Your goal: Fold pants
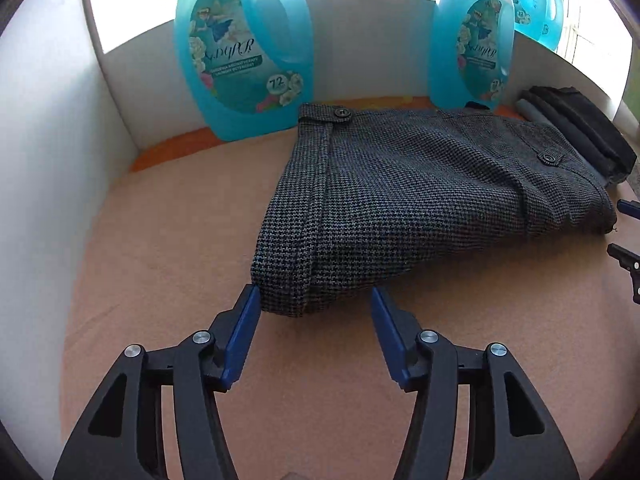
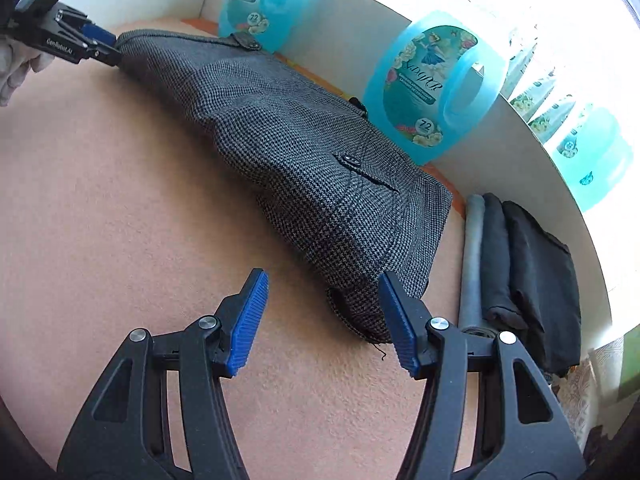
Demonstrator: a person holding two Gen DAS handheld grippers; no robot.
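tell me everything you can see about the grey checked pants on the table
The pants are a dark grey houndstooth weave that looks like wool, already folded into a thick bundle lying flat on the peach table cover. A buttoned waistband tab and a buttoned back pocket show on top. Both blue detergent jugs stand right behind them, and a stack of dark folded clothes lies beside one end. The open left tool straddles one corner; the open right tool sits at the opposite end, one finger against the cloth.

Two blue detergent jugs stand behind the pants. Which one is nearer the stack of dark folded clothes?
The right-hand detergent jug, by the pants' buttoned back pocket. The folded dark stack lies just beside it; the other jug stands at the waistband-button end.
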